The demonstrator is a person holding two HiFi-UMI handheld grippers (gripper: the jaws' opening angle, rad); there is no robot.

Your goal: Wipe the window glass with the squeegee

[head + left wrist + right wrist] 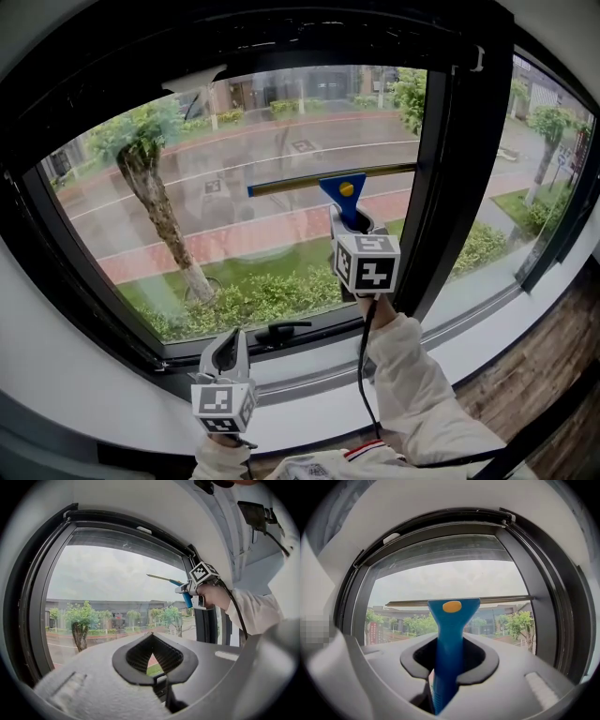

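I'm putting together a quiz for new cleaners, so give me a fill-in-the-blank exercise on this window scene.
1. The right hand-held gripper is shut on the squeegee, whose handle is ____.
2. The left hand-held gripper has its jaws together and holds ____.
3. The squeegee's blade runs ____, not upright, across the window glass.

Missing words: blue; nothing; horizontally.

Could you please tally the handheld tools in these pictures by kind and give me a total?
2 grey two-jaw grippers: left gripper, right gripper
1 blue-handled squeegee with a long metal blade
Total: 3
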